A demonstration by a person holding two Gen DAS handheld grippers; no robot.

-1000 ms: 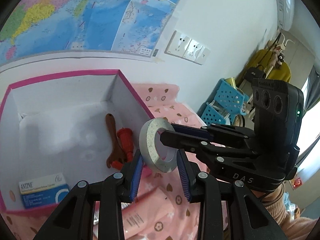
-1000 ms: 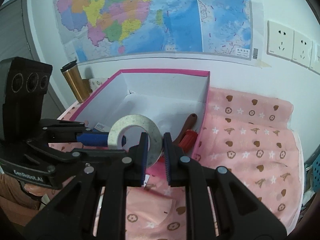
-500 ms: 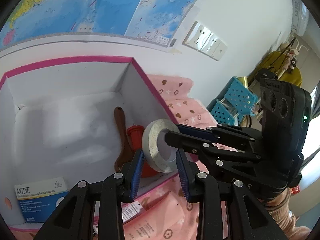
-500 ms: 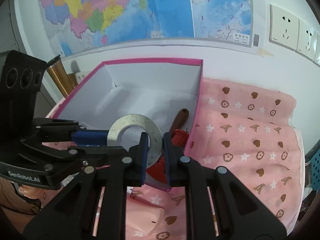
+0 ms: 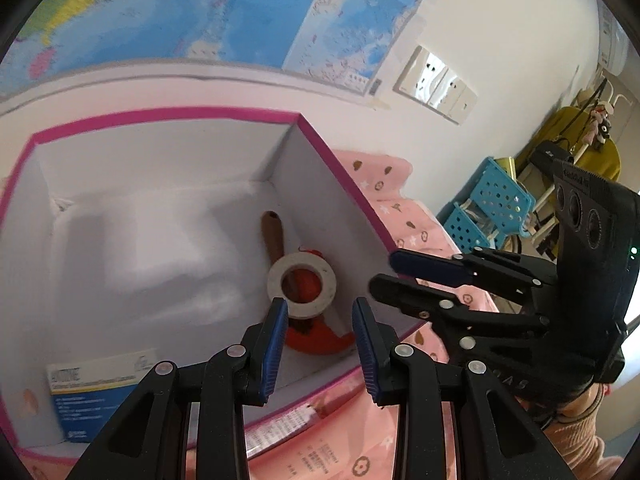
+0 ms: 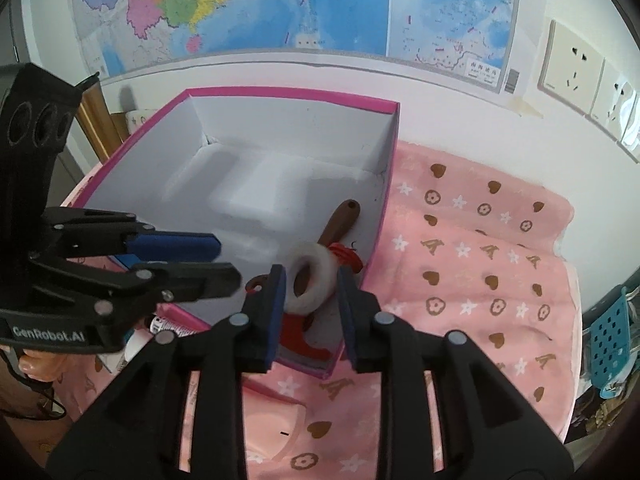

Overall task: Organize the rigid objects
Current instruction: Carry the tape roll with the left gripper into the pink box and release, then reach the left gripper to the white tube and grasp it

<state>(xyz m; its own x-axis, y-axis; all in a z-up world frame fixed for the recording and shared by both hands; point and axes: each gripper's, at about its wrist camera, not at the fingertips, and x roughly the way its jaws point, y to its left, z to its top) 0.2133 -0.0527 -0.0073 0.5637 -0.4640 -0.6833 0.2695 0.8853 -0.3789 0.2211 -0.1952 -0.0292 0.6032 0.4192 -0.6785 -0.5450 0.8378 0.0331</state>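
A: Nearest in the right wrist view, the right hand-held gripper (image 6: pixel 310 312) has its jaws opening, and the tape roll (image 6: pixel 312 282) shows between the blue pads (image 6: pixel 276 320), but nothing presses on it. Is it free?

B: It looks free. In the left wrist view the roll (image 5: pixel 302 284) lies in the pink-edged box (image 5: pixel 224 114), propped on the red tool (image 5: pixel 316 336) and across the brown wooden handle (image 5: pixel 273 236), near the box's right wall.

A: And the left hand-held gripper (image 5: pixel 320 340)?

B: Narrowly parted and holding nothing; its pads stand either side of the roll's image but above it, not touching.

A: How would that roll handle?

B: I judge it 1 stiff, light ring with smooth flat faces, so it can skid off the tools under it. Pinch it across the band, 1 pad in the hole and 1 outside, or across the 2 flat faces.

A: Further in?

B: A white and blue carton (image 5: pixel 96 396) lies in the box's near left corner; the rest of the white floor is bare. Beyond the box the pink patterned cloth (image 6: pixel 480 264) covers the desk, then the wall with a map (image 6: pixel 304 4) and sockets (image 6: pixel 572 72)
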